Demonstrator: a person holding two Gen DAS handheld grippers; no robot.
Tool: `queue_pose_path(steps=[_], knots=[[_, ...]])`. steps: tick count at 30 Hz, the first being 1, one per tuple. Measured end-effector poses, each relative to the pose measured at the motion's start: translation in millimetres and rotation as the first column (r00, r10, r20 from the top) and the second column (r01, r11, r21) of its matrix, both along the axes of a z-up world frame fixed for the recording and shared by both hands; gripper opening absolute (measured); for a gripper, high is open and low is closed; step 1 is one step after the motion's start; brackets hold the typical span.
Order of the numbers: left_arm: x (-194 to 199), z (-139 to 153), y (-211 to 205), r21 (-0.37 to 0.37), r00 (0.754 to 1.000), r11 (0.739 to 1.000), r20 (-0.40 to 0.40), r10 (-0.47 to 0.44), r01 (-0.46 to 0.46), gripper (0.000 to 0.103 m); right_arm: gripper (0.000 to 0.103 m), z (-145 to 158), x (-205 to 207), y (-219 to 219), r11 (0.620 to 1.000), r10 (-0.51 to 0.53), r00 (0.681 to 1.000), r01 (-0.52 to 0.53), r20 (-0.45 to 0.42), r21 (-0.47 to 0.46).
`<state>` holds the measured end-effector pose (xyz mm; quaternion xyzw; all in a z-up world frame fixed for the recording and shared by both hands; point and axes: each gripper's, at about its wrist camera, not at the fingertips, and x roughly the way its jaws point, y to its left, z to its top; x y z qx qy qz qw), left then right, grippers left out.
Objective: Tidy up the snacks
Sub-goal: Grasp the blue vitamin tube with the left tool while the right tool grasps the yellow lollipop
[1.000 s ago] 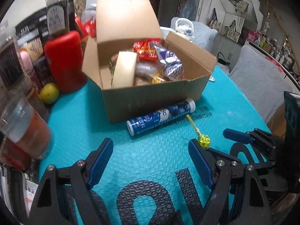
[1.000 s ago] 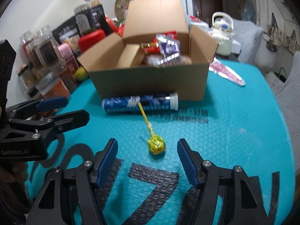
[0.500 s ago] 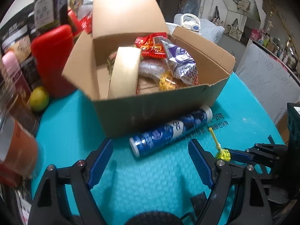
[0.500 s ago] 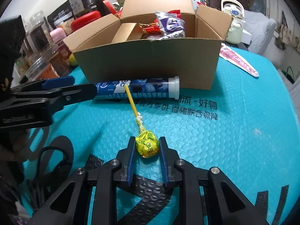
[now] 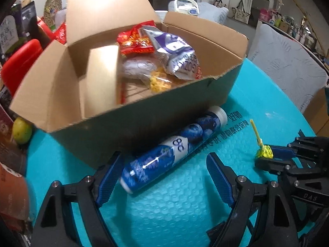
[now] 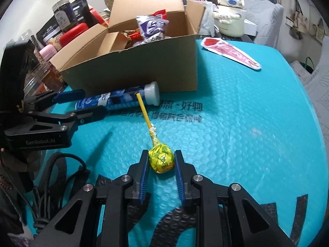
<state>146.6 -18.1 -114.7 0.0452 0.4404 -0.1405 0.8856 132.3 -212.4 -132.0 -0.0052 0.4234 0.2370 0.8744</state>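
The right claw pinches the round lollipop, which could pop out. The left claw is spread around the blue tube, which may roll away on the table

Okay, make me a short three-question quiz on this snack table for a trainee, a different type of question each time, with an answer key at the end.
1. True or false: the right tool is shut on the yellow-wrapped lollipop.
2. The blue cylindrical tablet tube with a white cap lies: A) inside the open brown cardboard box; B) on the teal bubble-textured mat in front of the box; C) upright beside the red container.
3. Fill in: the left tool stands open around the tube's ____ end.

Key: 1 true; 2 B; 3 capless (bottom) end, with its pads not pressing the tube.
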Motion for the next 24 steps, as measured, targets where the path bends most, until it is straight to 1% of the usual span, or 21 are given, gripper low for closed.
queue_pose_path(steps=[6,12,14,15,16,17,19,22,24], knots=[[-12,-6,-13,-0.038,0.996,0.998,-0.072,-0.051,0.049,0.083,0.024,3,-8,-12,1.000,-0.019,1.000,0.019,0.020,0.002],[-22,-12,-26,-0.061,0.993,0.996,-0.095,-0.076,0.070,0.083,0.024,3,-15,-21,0.999,-0.031,0.999,0.031,0.022,0.007],[-21,-16,-27,-0.062,0.993,0.996,-0.100,-0.064,0.058,0.073,0.024,1,-18,-24,0.999,-0.040,0.999,0.040,0.014,0.008],[-23,-15,-29,-0.048,0.995,0.997,-0.081,-0.056,0.052,0.065,0.024,0,-20,-26,0.999,-0.044,0.999,0.044,0.011,0.008],[-25,-15,-28,-0.041,0.996,0.998,-0.075,-0.054,0.051,0.051,0.024,0,-21,-27,0.999,-0.049,0.999,0.049,0.007,0.009],[-27,-14,-28,-0.030,0.996,0.999,-0.075,-0.045,0.043,0.047,0.024,-1,-22,-27,0.999,-0.051,0.999,0.051,0.002,0.012],[-27,-14,-27,-0.031,0.996,0.999,-0.085,-0.024,0.022,0.035,0.024,-2,-24,-29,0.998,-0.056,0.998,0.056,-0.006,0.018],[-30,-13,-22,-0.053,0.993,0.998,-0.114,0.014,-0.020,0.028,0.024,-3,-29,-28,0.998,-0.056,0.998,0.056,-0.008,0.020],[-33,-14,-20,-0.052,0.992,0.998,-0.124,0.034,-0.041,0.028,0.024,-3,-34,-26,0.999,-0.046,0.999,0.046,-0.008,0.024]])
